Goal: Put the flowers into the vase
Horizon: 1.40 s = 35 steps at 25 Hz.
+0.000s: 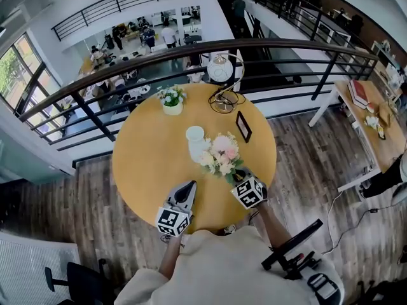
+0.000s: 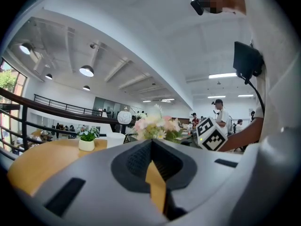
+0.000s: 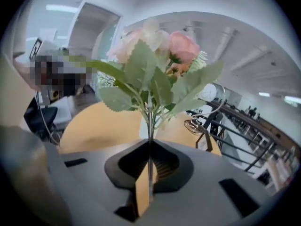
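Observation:
A bunch of pink and cream flowers (image 1: 220, 155) with green leaves is lifted just above the round yellow table (image 1: 146, 164), right beside the white vase (image 1: 195, 139). My right gripper (image 1: 239, 177) is shut on the thin stems. In the right gripper view the flowers (image 3: 155, 65) rise from between the closed jaws (image 3: 150, 149), with the vase (image 3: 142, 127) partly hidden behind the leaves. My left gripper (image 1: 188, 190) hovers near the table's front edge, shut with nothing in it (image 2: 153, 147). Its view shows the flowers (image 2: 155, 126) and the vase (image 2: 114, 139) ahead.
A small potted plant (image 1: 172, 99), a dark picture frame (image 1: 243, 126) and a round white lamp in a wire ring (image 1: 221, 70) stand at the table's far side. A black railing (image 1: 191, 51) curves behind. A desk (image 1: 365, 122) stands right, a chair (image 1: 297, 250) near me.

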### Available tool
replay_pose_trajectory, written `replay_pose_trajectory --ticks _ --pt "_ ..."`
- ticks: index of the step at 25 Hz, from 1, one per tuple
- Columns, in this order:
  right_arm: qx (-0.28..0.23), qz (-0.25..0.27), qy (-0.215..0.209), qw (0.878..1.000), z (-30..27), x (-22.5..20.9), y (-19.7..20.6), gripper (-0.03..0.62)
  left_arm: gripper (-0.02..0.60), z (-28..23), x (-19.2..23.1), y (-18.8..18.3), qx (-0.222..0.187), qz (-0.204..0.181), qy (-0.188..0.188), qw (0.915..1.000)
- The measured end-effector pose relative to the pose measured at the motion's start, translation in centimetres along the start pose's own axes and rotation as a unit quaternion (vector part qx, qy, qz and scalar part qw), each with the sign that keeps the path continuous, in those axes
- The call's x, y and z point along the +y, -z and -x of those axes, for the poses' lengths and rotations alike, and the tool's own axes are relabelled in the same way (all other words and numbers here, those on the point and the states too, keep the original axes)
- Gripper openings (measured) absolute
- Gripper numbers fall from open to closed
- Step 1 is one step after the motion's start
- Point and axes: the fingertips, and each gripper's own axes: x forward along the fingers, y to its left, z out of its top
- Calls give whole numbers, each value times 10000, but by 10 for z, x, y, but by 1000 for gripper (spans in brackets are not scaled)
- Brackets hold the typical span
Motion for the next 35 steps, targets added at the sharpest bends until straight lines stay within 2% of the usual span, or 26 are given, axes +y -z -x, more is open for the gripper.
replay_pose_trajectory --ticks 3,6,8,15,20,25,29,32,35 --pt "-470 -1182 -273 9915 0 -4 -7 28 6 5 6 -2 -83 31 -109 9999" --pt "-1115 -2313 -565 9648 5 -17 -28 28 6 8 12 -4 -100 27 -204 9997" --pt "-1375 -2626 -585 9533 6 -27 -39 28 6 10 16 -2 -73 57 -264 9996" --pt "-1671 -2365 -579 9554 4 -37 -65 28 6 21 17 11 12 210 -448 9988" --pt "-2182 -1895 -660 9550 -3 -50 -136 28 6 33 30 10 -5 273 -681 9973" --pt "-2767 -1447 -782 9468 -5 -68 -217 28 6 51 44 9 -12 327 -1036 9941" --pt "-3037 -1073 -754 9437 -11 -76 -262 28 6 62 54 9 -12 379 -1289 9909" --pt "-3070 -907 -789 9441 -24 -73 -274 28 6 68 60 14 17 436 -1438 9886" --pt "-3013 -921 -891 9449 -41 -66 -268 29 6 73 64 20 47 474 -1579 9863"
